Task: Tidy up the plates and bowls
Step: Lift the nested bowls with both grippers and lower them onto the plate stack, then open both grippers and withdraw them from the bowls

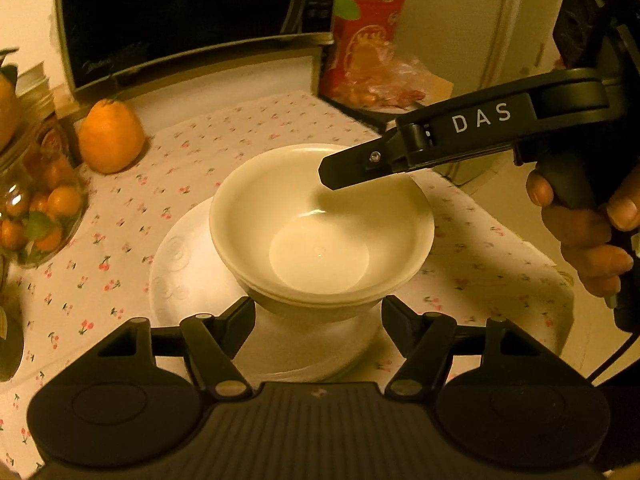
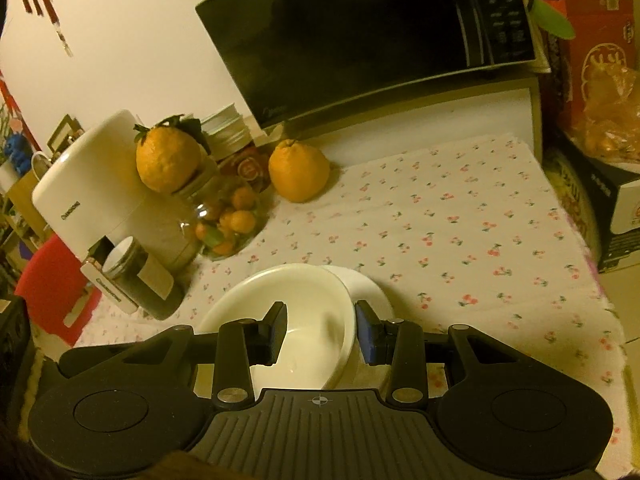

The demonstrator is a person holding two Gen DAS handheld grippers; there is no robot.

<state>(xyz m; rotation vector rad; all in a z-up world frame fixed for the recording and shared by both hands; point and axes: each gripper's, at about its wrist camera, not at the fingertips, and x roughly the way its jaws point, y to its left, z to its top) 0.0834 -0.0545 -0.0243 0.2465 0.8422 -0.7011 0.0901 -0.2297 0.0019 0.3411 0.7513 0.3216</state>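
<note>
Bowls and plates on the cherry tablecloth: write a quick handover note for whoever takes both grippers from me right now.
Left gripper: open, one fingertip on each side of the bottom of the bowl stack, no grip that I can see.
Right gripper: open, straddling the bowl rim with one pad inside and one outside, not clamped.
Things: the white bowls are nested together and sit on the white plates, on the tablecloth in front of the microwave.
Done: bowls stacked on plates.
Left: back both grippers away without nudging the pile. No other loose dishes are clearly in view.
</note>
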